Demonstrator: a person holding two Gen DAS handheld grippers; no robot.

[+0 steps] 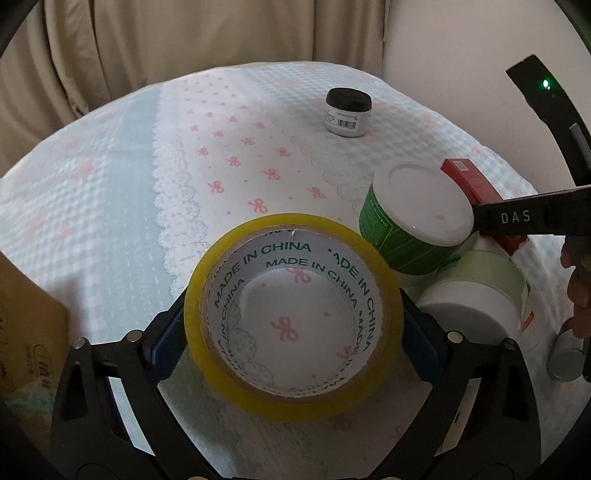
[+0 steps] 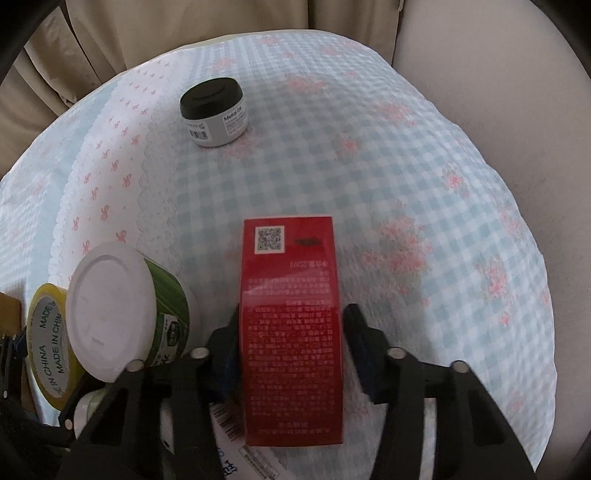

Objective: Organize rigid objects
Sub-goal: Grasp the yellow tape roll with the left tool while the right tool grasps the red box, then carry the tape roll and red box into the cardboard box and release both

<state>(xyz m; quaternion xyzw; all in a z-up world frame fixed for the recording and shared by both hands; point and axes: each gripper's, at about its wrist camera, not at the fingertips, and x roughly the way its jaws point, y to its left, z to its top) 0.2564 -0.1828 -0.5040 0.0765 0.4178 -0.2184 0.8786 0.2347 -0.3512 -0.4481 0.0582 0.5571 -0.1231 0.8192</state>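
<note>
My left gripper (image 1: 293,326) is shut on a yellow tape roll (image 1: 236,258), holding it by its sides above the cloth. The tape roll also shows in the right wrist view (image 2: 46,343). My right gripper (image 2: 291,332) straddles a red box (image 2: 291,332); the left pad touches it, and a small gap shows at the right pad. The red box shows in the left wrist view (image 1: 476,184) too. A green tub with a white lid (image 1: 413,218) leans tilted on a pale green jar (image 1: 476,295). A small grey jar with a black lid (image 2: 214,110) stands farther back.
The table carries a blue check cloth with pink bows (image 1: 110,184). A cardboard box (image 1: 26,321) stands at the left edge. Beige curtains (image 1: 184,33) hang behind the table. A labelled packet (image 2: 236,439) lies under the red box.
</note>
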